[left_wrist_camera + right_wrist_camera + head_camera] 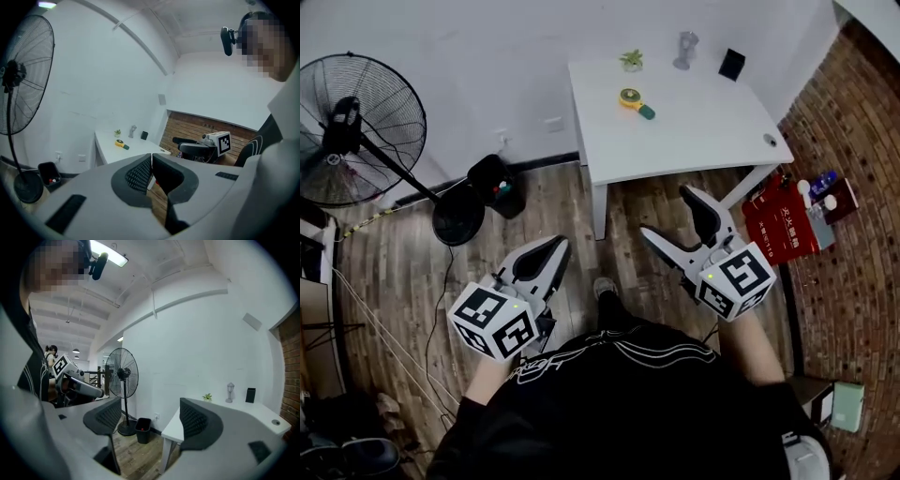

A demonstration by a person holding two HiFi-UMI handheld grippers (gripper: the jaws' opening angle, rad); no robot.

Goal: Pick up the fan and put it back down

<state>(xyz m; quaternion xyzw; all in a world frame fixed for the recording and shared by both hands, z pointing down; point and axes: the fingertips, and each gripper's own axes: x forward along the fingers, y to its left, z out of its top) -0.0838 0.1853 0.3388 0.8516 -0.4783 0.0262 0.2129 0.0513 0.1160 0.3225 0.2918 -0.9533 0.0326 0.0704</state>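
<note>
Two grippers hang over the plank floor [403, 272], short of the white table [712, 141] that stands against the white wall, with brick to the right. The left gripper [553, 251] has its jaws pressed together on nothing. The right gripper [667, 213] gapes wide and empty. The small yellow fan [635, 101] lies toward the table's back left corner, clear of both. Along the back edge stand a potted plant [631, 60], a pale figurine [686, 49] and a small black container [731, 64]; I can't see its contents. A pedestal fan [356, 131] stands at the left. Beside its base a black bin [497, 185] holds small red bits.
</note>
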